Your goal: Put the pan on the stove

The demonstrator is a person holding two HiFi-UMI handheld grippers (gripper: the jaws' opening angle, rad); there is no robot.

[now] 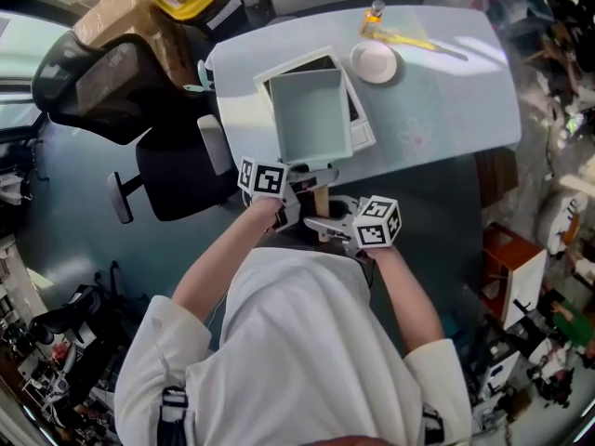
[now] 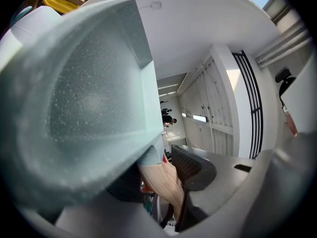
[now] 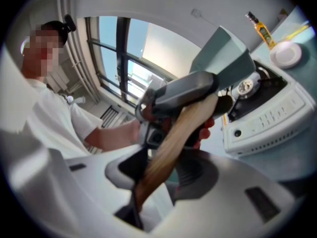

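A square pale teal pan hangs over the white stove on the table, its wooden handle pointing back at me. My left gripper is shut on the handle close to the pan. My right gripper is shut on the same handle nearer its end. In the left gripper view the pan fills the left side, with the handle between the jaws. The right gripper view shows the handle clamped, the pan tilted above the stove, and the burner partly showing under it.
A white bowl, a small bottle and a yellow utensil lie behind the stove on the pale table. A black office chair stands left of the table. Clutter lines the floor at the right.
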